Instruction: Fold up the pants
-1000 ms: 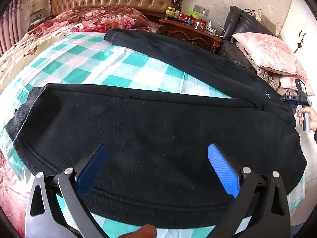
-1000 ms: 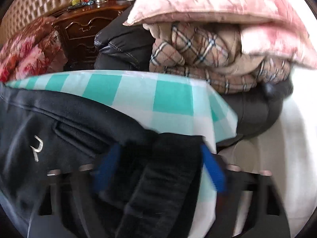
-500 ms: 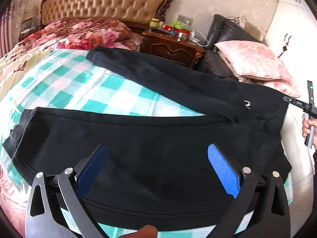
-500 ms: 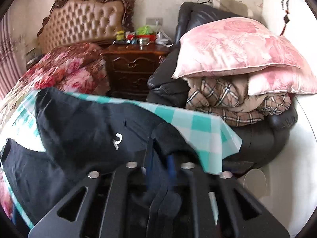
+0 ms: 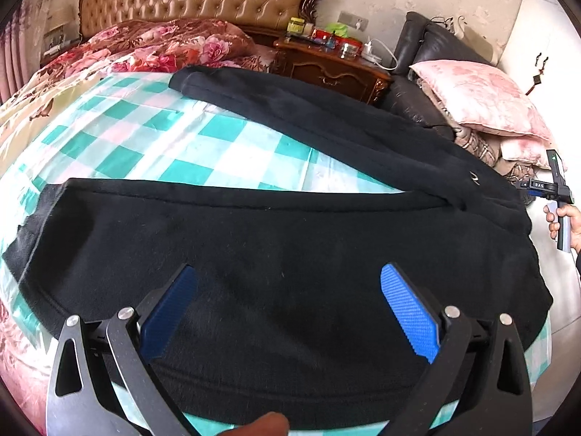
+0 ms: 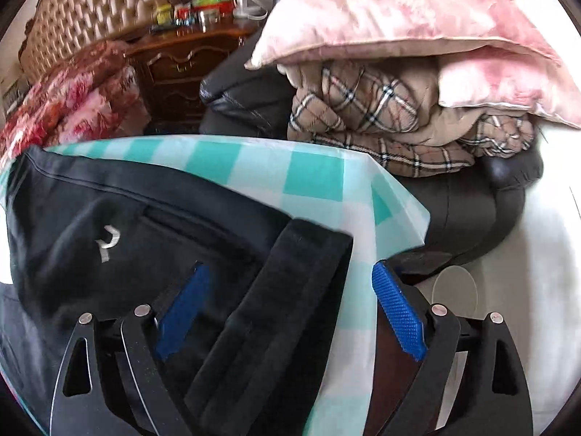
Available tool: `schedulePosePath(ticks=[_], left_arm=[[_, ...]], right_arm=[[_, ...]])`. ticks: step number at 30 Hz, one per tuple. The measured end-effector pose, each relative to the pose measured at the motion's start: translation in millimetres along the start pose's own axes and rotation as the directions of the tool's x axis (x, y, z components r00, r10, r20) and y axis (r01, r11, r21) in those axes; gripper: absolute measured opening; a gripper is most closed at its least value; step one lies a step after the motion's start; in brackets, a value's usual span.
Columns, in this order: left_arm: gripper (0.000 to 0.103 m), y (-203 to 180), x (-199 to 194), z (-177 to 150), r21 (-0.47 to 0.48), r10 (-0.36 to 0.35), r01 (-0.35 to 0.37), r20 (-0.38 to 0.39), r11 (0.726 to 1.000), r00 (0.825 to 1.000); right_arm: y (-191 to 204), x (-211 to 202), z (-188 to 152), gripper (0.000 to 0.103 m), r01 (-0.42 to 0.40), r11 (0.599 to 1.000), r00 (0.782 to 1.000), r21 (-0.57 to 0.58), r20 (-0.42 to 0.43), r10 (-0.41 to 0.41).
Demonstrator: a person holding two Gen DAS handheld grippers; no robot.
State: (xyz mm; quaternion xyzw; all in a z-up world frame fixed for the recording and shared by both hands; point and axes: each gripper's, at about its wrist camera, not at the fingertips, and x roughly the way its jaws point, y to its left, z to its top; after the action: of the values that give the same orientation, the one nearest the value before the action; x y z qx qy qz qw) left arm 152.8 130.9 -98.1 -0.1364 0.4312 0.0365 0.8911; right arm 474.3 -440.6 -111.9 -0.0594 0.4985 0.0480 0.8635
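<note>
The pants [image 5: 290, 254] lie spread on the bed [image 5: 152, 138], legs apart. The right claw [image 6: 290, 312] is opening over the waistband [image 6: 290, 290], gripping nothing; the left claw [image 5: 287, 305] hovers apart, empty. Smoothing seems finished; next, bring one leg over the other.

Checked sheet [image 5: 225, 149] between pants [image 5: 290, 254] legs clear; armchair [image 6: 472, 210] crowds corner.
</note>
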Motion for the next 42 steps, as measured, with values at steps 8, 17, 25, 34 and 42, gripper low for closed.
schedulePosePath(ticks=[8, 17, 25, 34, 42], left_arm=[[0.102, -11, 17, 5, 0.069, 0.028, -0.027, -0.010, 0.997, 1.000], [0.101, 2, -4, 55, -0.056, -0.076, 0.079, 0.054, 0.995, 0.996], [0.094, 36, 22, 136, -0.237, -0.382, 0.384, 0.053, 0.893, 0.922], [0.066, 89, 142, 215, -0.454, -0.368, 0.302, -0.061, 0.838, 0.928], [0.066, 99, 236, 286, -0.501, -0.248, 0.148, -0.140, 0.853, 0.959]], right_arm=[[-6, 44, 15, 0.048, -0.019, 1.000, 0.999, -0.011, -0.027, 0.019], [48, -144, -40, 0.027, -0.154, 0.981, 0.921, -0.117, 0.344, 0.185], [113, -247, -205, 0.027, -0.363, 0.894, 0.814, -0.264, 0.377, 0.442], [101, -217, -239, 0.027, -0.460, 0.880, 0.807, -0.121, 0.356, 0.471], [88, -213, -234, 0.027, -0.467, 0.873, 0.802, -0.140, 0.349, 0.485]])
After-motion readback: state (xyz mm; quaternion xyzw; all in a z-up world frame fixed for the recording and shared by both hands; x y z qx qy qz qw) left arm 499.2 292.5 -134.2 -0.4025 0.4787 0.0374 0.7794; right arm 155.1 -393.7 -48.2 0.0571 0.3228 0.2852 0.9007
